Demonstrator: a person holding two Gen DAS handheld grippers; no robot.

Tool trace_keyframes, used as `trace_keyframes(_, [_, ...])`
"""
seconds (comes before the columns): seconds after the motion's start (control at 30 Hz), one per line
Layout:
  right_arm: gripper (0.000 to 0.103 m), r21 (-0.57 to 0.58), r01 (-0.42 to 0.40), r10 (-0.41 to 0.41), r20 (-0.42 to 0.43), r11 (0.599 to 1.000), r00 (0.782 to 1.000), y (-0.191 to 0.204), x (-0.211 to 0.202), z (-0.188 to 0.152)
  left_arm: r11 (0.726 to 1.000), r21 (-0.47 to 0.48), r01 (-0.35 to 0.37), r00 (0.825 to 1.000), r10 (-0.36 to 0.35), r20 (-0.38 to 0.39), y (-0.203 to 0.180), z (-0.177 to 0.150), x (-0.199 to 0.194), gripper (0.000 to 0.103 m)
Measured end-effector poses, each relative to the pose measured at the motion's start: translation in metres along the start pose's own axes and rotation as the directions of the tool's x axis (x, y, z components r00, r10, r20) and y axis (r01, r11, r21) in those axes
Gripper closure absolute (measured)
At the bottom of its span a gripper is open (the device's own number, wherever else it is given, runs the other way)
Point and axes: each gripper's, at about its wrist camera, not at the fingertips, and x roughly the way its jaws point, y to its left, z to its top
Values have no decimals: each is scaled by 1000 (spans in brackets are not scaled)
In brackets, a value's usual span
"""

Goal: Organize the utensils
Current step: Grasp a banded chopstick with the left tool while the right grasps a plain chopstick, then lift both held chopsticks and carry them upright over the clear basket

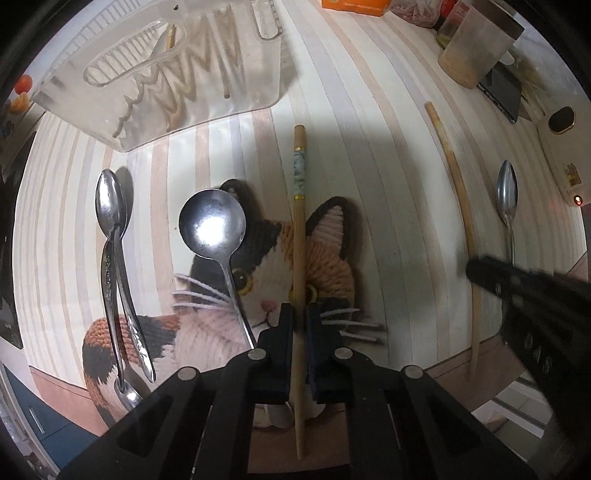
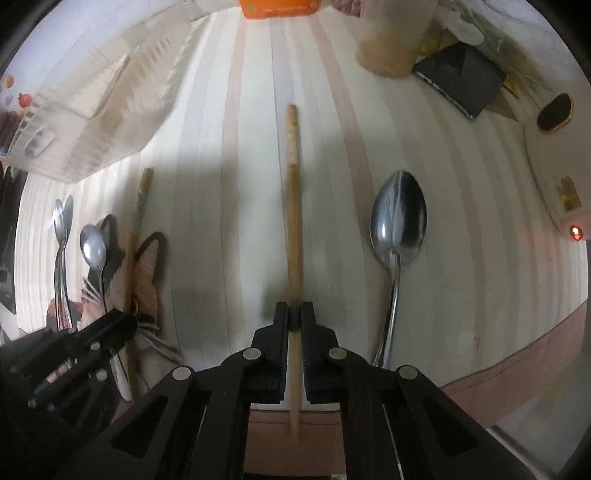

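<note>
Black left gripper (image 1: pixel 299 321) is pinching its jaws on a banded wooden chopstick (image 1: pixel 298 236) lying over the cat-face mat (image 1: pixel 332 258) – right gripper (image 2: pixel 294 317) is pinching a plain wooden chopstick (image 2: pixel 293 221) mid-desk, likely gathering the pair for the clear plastic caddy (image 1: pixel 177 74) at the far-left corner.

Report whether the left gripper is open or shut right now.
Shut. The left gripper has both fingers pressed against the decorated chopstick, which runs straight between them over the cat mat.

No legible text, orange box (image 2: pixel 279 8) print too blurred — unreadable
</note>
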Motion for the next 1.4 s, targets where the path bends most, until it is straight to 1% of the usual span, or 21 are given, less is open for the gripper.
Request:
trace_keyframes(0.17, [96,-22,8,-9,-38,1000,999,-4,-2,-28,1000,-5,12,1000,-12,-1,0,-4,-1,99])
trace_keyframes(0.27, [96,-16,1,-2,-41,1000,999,-7,-3,-34,1000,-4,13,1000,-13,-3,0,-1,1,99])
trace_keyframes(0.33, [96,-3,0,0,-48,1000,999,-7,-3,-33,1000,-11,17,1000,-17,-4,3,0,1,96])
trace_keyframes(0.53, [96,19,6,-5,-50,1000,999,-15,-5,-21,1000,1,10,1000,-10,-6,1,2,3,94])
trace_keyframes(0.67, [96,10,36,-35,-37,999,999,-8,-4,-12,1000,5,-1,1000,1,0,-3,5,4,94])
trace_keyframes(0.7, [96,8,40,-39,-36,999,999,-7,-4,-10,1000,10,-5,1000,5,3,-4,5,3,98])
trace_keyframes(0.77, [96,3,43,-43,-32,999,999,-2,-5,-8,1000,18,-8,1000,8,9,-7,6,2,99])
trace_keyframes(0.9, [96,23,20,-20,-19,1000,1000,-8,-7,-13,1000,7,-7,1000,7,15,-9,4,2,99])
trace_keyframes(0.97, [96,34,-2,2,-8,999,1000,-14,-12,-18,1000,7,-9,1000,9,28,-7,-2,-3,99])
trace_keyframes(1.03, [97,38,-17,17,6,999,1000,-16,-16,-25,1000,5,-6,999,5,43,-5,-4,-9,99])
trace_keyframes(1.13, [97,33,-32,32,24,999,999,-23,-26,-27,1000,7,-3,998,3,62,-6,-4,-17,99])
trace_keyframes(1.2, [96,26,-45,45,-3,999,999,-25,-23,-26,1000,12,2,998,-3,57,-6,-3,-16,99])
trace_keyframes(1.23, [96,52,-57,58,-5,997,998,-29,-22,-26,1000,12,6,999,-7,48,-6,-4,-14,99])
trace_keyframes(1.3, [96,55,-47,48,-15,997,999,-32,-18,-24,1000,20,20,1000,-21,20,-7,-4,-6,99])
trace_keyframes(1.4, [96,73,-58,60,-22,996,998,-38,-15,-13,1000,24,8,1000,-8,17,-11,-3,-2,99])
